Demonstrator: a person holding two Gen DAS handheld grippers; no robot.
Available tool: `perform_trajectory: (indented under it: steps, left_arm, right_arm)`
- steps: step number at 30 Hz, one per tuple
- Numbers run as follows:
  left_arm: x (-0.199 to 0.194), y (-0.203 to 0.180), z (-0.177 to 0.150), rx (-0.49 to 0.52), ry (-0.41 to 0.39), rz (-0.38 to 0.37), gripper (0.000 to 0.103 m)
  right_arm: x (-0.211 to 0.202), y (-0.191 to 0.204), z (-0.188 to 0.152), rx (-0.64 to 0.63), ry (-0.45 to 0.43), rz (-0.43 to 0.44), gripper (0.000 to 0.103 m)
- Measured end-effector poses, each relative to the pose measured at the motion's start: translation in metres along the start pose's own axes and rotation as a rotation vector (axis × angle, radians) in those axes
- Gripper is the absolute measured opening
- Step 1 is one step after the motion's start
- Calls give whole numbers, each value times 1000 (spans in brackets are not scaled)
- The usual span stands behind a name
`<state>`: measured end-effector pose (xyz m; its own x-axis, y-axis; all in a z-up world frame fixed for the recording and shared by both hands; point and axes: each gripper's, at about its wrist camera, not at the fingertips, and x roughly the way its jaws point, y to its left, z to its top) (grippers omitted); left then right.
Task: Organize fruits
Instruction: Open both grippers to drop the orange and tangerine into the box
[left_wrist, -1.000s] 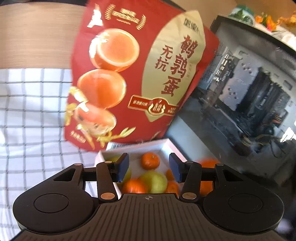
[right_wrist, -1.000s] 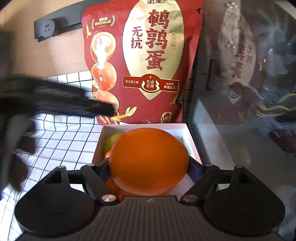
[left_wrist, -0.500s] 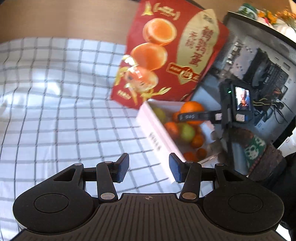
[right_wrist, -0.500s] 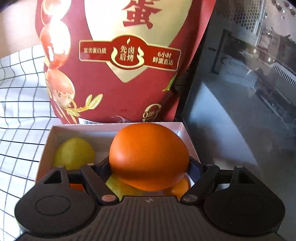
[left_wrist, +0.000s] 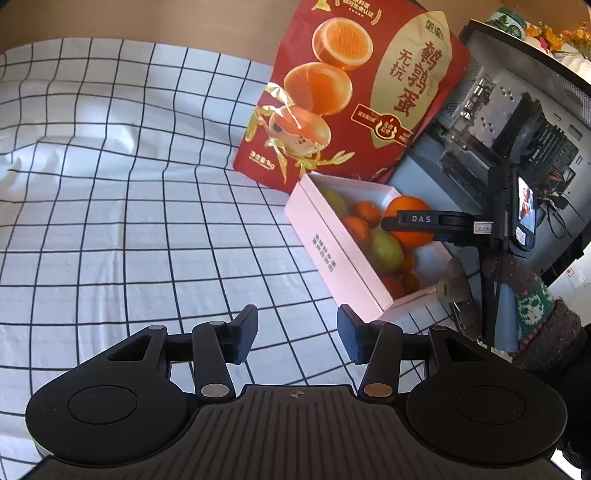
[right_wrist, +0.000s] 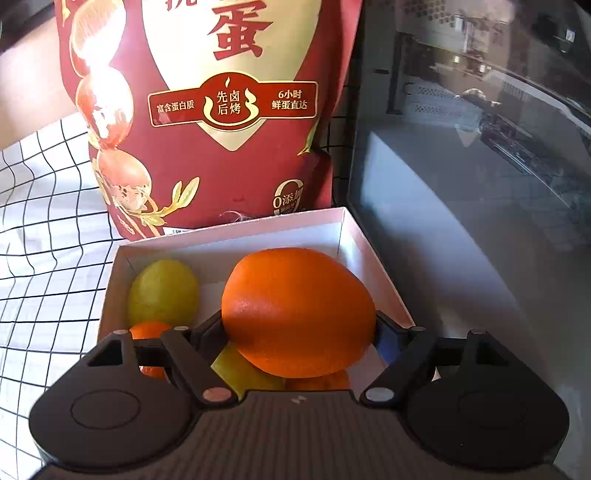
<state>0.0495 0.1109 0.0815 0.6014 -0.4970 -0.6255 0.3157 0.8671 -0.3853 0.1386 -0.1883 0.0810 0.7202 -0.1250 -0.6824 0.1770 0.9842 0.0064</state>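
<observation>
**Orange down over the box, left gripper pulled clear**

Changed within the last second: left gripper (left_wrist: 295, 334) swung away from above the box (left_wrist: 334, 258), now low over the checked cloth (left_wrist: 110, 221), off the box's near left corner. Jaws part-spread, nothing between them. Leaves the box free for the other hand.

Right gripper (right_wrist: 299, 332) carried closer and lower toward the box (right_wrist: 236, 236), the red bag (right_wrist: 221, 110) now filling more of its view. Jaws pinching the orange (right_wrist: 297, 312) from both sides, pads pressed on its flanks; same hold as a second ago.

Orange held above the box's right half, towards the far end, over a green fruit (right_wrist: 243, 367) and small orange ones beneath. Whether touching them: cannot tell. Another green fruit (right_wrist: 162, 291) in the far left corner, apart from the orange. From the left view, orange (left_wrist: 408, 210) seen within the box's outline, above the other fruit, finger (left_wrist: 410, 218) across its front.

Likely step: lowering for release into the box. Bare floor at the far right corner looks the better landing; set on the pile, a roll seems possible
</observation>
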Motion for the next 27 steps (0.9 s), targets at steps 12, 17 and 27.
perform_trajectory:
  steps: [12, 17, 27]
  left_arm:
    - [-8, 26, -10, 5, -12, -71, 52]
    - [1, 39, -15, -25, -12, -120, 52]
    - [3, 19, -22, -35, -63, -63, 52]
  right_arm:
    - [-2, 2, 5, 26, 62, -39, 81]
    - [-7, 12, 4, 9, 48, -70, 81]
    - [-16, 46, 38, -275, 29, -167, 78]
